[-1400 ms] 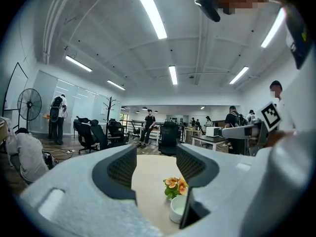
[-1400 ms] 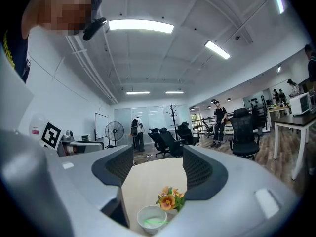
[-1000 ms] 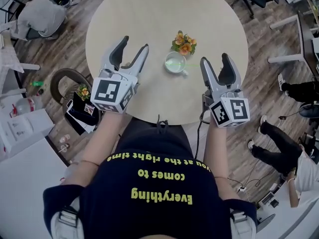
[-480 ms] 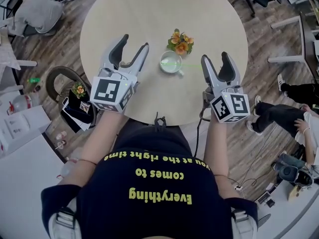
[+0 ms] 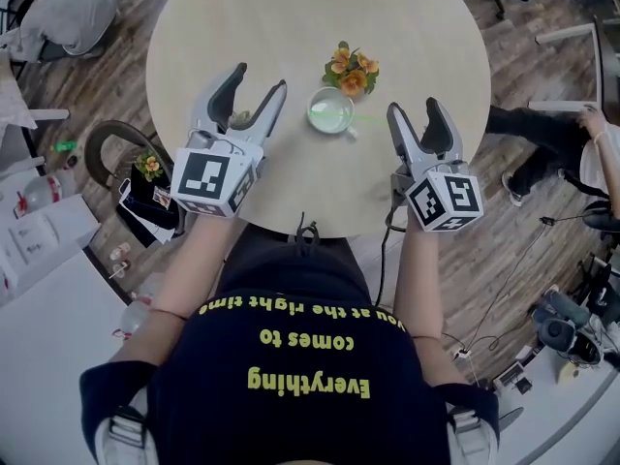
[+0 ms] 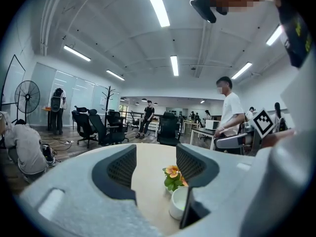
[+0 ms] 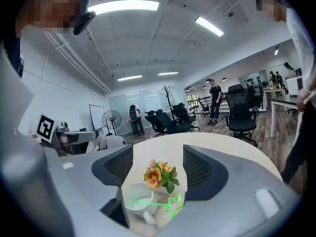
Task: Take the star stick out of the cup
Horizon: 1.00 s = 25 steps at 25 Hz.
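A white cup (image 5: 329, 110) stands on the round beige table (image 5: 291, 27), with a thin green star stick (image 5: 360, 118) leaning out of it to the right. In the right gripper view the cup (image 7: 138, 200) holds the stick, whose star end (image 7: 174, 204) hangs over the rim. My left gripper (image 5: 250, 97) hovers open, left of the cup. My right gripper (image 5: 415, 122) is open too, to the right of the cup and near the table's front edge. The left gripper view shows the cup (image 6: 178, 201) partly behind one jaw. Neither gripper touches anything.
A small pot of orange flowers (image 5: 351, 72) sits just behind the cup. Office chairs, desks and people stand around the table. A chair with a bag (image 5: 136, 177) is at the table's left edge.
The view has shifted slightly; both grippers hold nearly the same place, still open. A person at the right has walked closer to the table.
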Each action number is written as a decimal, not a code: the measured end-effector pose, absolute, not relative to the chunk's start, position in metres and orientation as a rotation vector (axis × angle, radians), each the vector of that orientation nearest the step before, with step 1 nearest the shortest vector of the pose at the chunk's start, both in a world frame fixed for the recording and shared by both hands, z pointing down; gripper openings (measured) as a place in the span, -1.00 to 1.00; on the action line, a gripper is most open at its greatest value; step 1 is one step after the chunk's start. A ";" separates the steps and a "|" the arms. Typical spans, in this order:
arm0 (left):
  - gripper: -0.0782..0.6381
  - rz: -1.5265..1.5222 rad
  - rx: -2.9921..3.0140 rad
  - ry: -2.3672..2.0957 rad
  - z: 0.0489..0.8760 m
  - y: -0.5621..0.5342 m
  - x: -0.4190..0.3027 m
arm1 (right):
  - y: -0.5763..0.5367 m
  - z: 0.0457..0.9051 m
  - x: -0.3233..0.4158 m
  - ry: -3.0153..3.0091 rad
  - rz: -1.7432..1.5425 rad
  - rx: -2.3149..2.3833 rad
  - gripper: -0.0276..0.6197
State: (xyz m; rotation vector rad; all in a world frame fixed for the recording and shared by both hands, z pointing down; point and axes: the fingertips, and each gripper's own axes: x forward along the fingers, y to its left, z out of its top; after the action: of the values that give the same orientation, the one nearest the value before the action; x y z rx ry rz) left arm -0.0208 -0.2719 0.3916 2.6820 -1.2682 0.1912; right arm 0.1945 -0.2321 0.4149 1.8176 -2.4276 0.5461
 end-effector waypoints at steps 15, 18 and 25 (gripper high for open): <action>-0.08 0.243 2.653 -1.275 0.405 -0.260 -0.028 | -0.230 0.474 0.202 -2.336 0.754 1.768 0.03; -0.08 0.250 2.649 -1.277 0.408 -0.260 -0.027 | -0.230 0.484 0.204 -2.324 0.786 1.764 0.01; -0.08 0.260 2.648 -1.277 0.408 -0.258 -0.030 | -0.224 0.496 0.203 -2.292 0.833 1.763 -0.01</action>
State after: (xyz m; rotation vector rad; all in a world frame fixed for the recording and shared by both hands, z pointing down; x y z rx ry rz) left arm -0.0305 -0.2580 0.4083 2.6478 -1.2766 0.2599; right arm 0.2035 -0.2244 0.4964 1.7628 -2.2922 0.8333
